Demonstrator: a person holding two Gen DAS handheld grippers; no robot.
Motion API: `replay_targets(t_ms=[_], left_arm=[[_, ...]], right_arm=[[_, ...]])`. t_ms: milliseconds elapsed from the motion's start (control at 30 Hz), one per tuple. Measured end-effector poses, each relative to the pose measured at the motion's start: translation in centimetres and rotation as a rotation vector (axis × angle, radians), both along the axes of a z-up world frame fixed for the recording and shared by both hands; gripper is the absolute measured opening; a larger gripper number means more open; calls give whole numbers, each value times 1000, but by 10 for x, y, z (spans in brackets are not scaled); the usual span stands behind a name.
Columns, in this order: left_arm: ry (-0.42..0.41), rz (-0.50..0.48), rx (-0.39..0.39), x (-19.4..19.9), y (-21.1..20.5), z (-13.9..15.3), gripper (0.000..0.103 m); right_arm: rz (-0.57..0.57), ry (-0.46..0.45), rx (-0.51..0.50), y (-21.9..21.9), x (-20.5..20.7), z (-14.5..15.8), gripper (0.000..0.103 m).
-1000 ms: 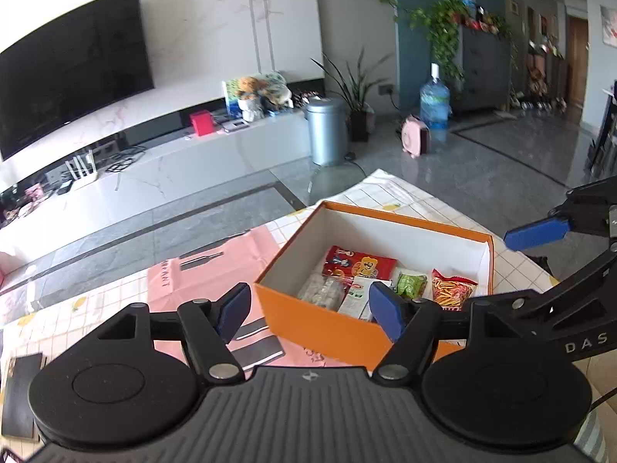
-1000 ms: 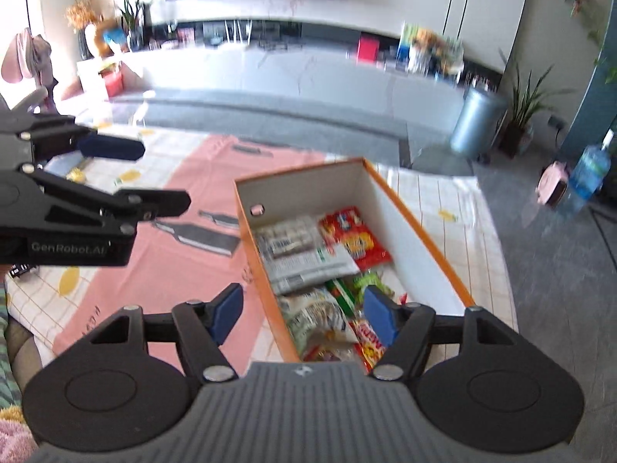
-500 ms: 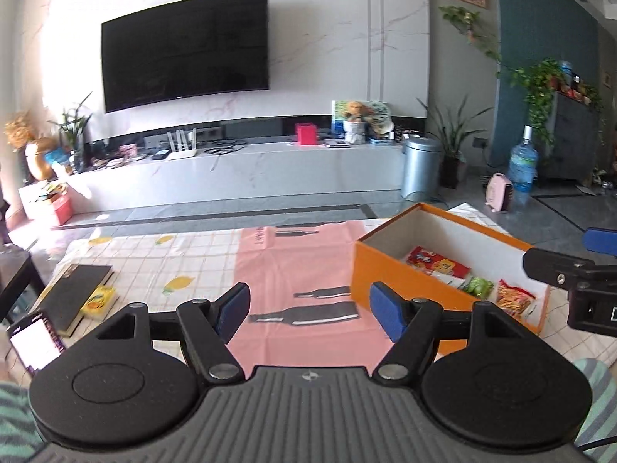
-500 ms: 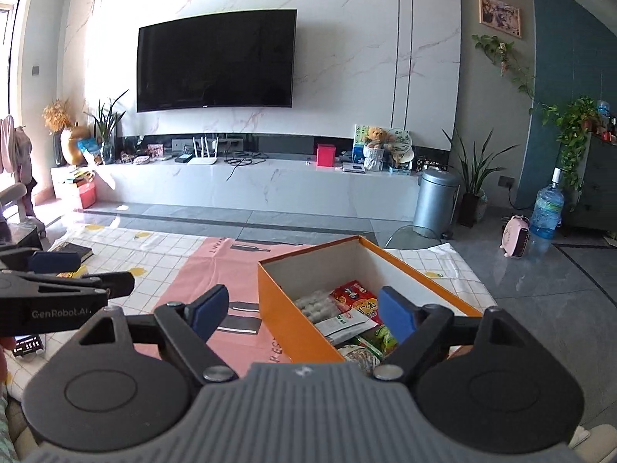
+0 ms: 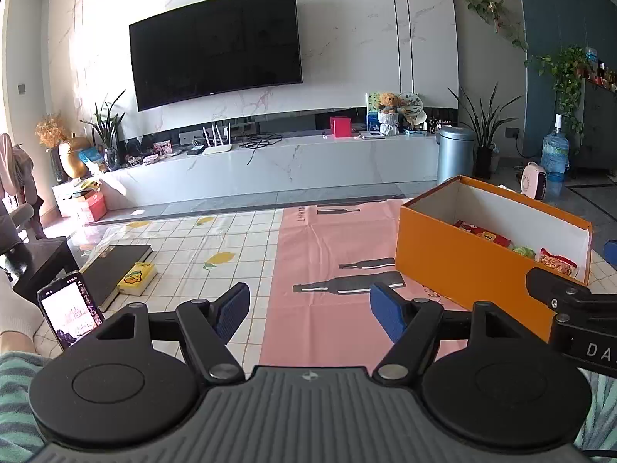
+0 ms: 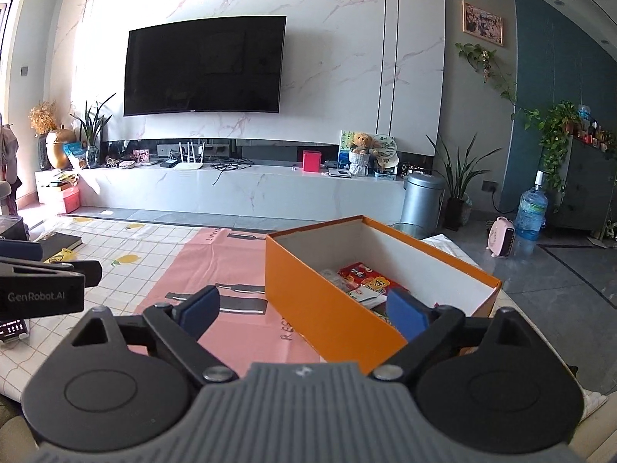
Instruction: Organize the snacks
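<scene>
**Both grippers wide apart and empty; snacks lie in the orange box**

The left gripper (image 5: pixel 308 310) is held above the near edge of the table, its two blue-padded fingers (image 5: pixel 231 310) spread wide with nothing between them. Below the gap lies the pink plastic sheet with black bottle prints (image 5: pixel 331 247), spread over the white grid-patterned tablecloth with yellow lemons (image 5: pixel 216 247).

The right gripper (image 6: pixel 302 308) is likewise fully spread and holds nothing. Its left finger hangs over the pink sheet, its right finger over the near end of the open orange cardboard box with white inner walls (image 6: pixel 327 301).

The box stands on the right part of the table, partly on the pink sheet, toward the far right corner. Inside it lie the snack packets: a red printed packet (image 6: pixel 366 276) toward the far end, a clear wrapped packet (image 6: pixel 333 276) beside it, a white packet (image 6: pixel 368 295) nearer. The left wrist view also shows a green packet (image 5: pixel 522 250) and a red-and-orange packet (image 5: pixel 557 262) at the box's other end.

Near the table's left edge lie a black rectangular book (image 5: pixel 115 266), a small yellow box (image 5: pixel 137 277) touching it, and a lit smartphone (image 5: pixel 71 308) propped at the near left corner.
</scene>
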State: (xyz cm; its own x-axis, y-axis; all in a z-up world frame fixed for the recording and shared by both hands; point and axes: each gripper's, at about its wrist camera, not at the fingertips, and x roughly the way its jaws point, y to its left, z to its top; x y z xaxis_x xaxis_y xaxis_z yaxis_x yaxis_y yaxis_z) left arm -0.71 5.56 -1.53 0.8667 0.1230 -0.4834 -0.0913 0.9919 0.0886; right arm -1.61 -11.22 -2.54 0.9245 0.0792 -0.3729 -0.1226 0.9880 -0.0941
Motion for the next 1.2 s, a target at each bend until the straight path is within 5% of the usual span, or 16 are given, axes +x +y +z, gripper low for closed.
replay_targets(t_ms=[1200], left_arm=[[85,-23,-3,-4,-21,-1,84]], right_arm=[[-85,50,82,-31,-1,-7,92]])
